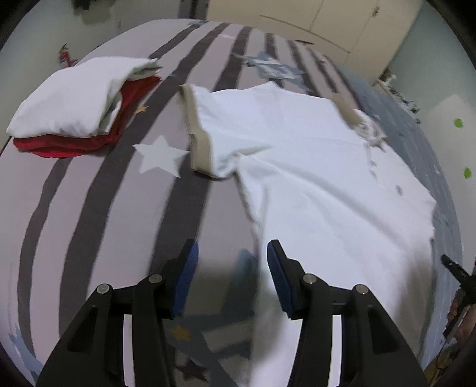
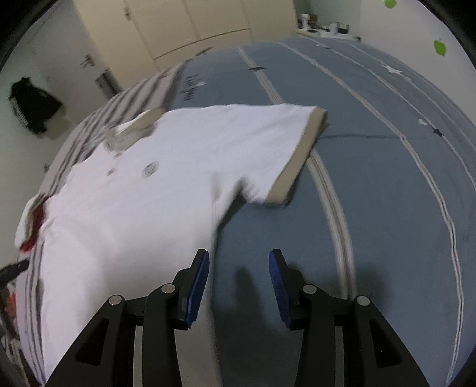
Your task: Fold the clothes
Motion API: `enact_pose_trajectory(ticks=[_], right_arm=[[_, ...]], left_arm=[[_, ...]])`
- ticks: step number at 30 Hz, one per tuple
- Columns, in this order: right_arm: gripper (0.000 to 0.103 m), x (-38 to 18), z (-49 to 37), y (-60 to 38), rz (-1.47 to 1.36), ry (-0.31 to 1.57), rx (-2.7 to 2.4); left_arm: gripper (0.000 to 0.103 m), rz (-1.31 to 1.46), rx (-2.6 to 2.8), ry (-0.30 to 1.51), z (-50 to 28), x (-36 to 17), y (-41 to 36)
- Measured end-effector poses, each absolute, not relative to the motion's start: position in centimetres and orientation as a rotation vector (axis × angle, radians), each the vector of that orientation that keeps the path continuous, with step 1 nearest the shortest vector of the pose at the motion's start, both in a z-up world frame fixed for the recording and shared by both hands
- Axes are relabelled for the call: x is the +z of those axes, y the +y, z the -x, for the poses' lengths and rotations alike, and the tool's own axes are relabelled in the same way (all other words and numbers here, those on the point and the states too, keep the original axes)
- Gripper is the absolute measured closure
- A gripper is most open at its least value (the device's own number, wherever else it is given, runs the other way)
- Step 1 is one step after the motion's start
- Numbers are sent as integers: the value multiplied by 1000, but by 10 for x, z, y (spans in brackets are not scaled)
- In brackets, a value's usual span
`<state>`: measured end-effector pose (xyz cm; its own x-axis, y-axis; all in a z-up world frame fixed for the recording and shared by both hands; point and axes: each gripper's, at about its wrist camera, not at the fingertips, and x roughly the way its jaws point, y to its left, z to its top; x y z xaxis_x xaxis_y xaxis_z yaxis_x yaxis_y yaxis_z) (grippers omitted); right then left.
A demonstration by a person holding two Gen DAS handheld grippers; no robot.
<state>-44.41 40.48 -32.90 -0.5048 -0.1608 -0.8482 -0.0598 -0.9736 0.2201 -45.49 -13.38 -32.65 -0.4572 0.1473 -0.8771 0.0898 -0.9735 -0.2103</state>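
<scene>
Two low wrist views over the bed (image 1: 89,208), sharing the shirt (image 1: 312,178).

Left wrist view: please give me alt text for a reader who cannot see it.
A white polo shirt with tan sleeve cuffs lies spread on a striped, star-printed bedspread, with the open left gripper hovering over its near edge. A folded pile of white and red clothes sits to the far left.

Striped star bedspread (image 1: 125,208), cream wardrobe (image 2: 190,23) behind
</scene>
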Motion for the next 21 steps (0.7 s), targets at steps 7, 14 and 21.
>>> enact_pose_trajectory(ticks=[7, 14, 21], right_arm=[[65, -329, 361, 370, -1537, -314, -2590], [65, -338, 290, 359, -1555, -260, -2553], [63, -345, 226, 364, -1516, -214, -2498]], left_arm=[[58, 1533, 2605, -245, 401, -313, -108], [58, 1541, 2598, -175, 308, -313, -92], [58, 1580, 2673, -188, 204, -319, -89]])
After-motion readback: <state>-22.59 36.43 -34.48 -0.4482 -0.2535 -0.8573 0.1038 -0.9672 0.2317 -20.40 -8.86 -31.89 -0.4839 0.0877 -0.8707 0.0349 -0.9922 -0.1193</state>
